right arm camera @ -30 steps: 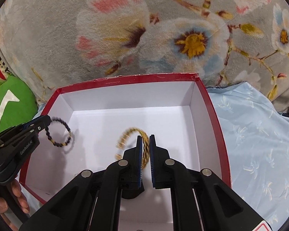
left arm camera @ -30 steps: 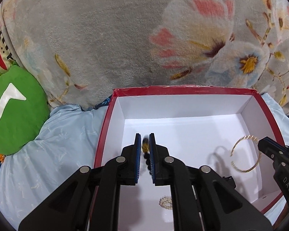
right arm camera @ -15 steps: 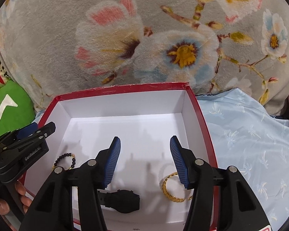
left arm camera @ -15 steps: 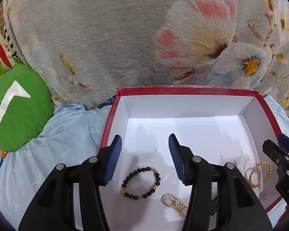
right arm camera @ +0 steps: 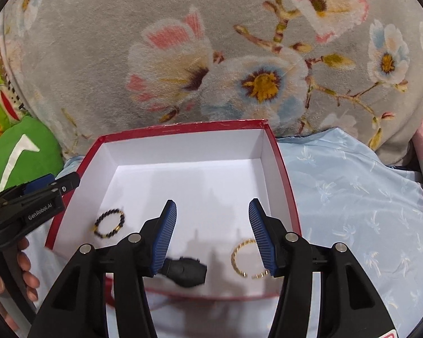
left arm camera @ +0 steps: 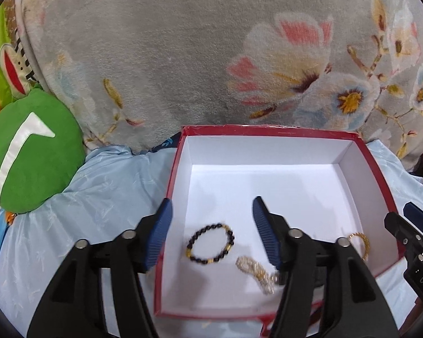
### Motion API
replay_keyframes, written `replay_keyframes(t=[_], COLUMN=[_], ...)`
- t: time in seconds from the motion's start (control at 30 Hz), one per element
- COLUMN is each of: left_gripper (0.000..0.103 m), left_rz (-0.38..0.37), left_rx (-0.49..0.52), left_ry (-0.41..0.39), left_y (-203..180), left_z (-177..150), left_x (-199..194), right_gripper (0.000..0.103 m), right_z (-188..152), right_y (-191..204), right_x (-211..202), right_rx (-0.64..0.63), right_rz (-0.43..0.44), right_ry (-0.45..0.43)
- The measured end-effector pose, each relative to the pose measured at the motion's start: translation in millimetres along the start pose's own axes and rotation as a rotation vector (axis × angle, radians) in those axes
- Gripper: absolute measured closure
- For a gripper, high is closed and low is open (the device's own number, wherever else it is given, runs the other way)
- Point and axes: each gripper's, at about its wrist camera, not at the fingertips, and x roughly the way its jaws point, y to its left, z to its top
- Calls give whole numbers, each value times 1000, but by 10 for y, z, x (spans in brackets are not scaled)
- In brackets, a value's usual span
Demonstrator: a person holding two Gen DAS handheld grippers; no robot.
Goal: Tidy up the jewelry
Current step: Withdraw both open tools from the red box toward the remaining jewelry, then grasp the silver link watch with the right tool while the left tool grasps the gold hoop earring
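Note:
A red box with a white inside (left arm camera: 268,131) (right arm camera: 183,126) lies on a pale blue sheet. On its floor lie a black and gold bead bracelet (left arm camera: 210,243) (right arm camera: 110,223), a pearl bracelet (left arm camera: 255,270), a gold bangle (right arm camera: 246,259) (left arm camera: 359,243) and a small black object (right arm camera: 186,271). My left gripper (left arm camera: 211,232) is open above the bead bracelet and holds nothing. My right gripper (right arm camera: 213,235) is open above the box floor, with the bangle under its right finger.
A grey floral blanket (left arm camera: 211,56) rises behind the box. A green cushion (left arm camera: 28,152) lies at the left. The blue sheet (right arm camera: 352,197) spreads to the right of the box. A hand (right arm camera: 22,264) holds the left gripper's handle.
Both grippers have opened and dropped their bracelets onto the box floor. Both have since pulled back a little from the box.

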Motion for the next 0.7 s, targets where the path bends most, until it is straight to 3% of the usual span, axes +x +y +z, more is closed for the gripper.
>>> replay_keyframes(t=[0.37, 0.57, 0.7], left_gripper=[32, 32, 32], left_rz=[-36, -17, -54], left_rx=[12, 7, -58], left_ry=[79, 173, 242], left_y=[438, 629, 730], left_z=[-827, -1422, -1735], left_x=[-882, -1051, -1047], right_gripper=[50, 50, 50], right_z=[-925, -1472, -1685], right_y=[-128, -137, -173], right_x=[-928, -1057, -970], right_rx=[-21, 18, 72], right_rz=[-34, -36, -25], right_ry=[66, 144, 175])
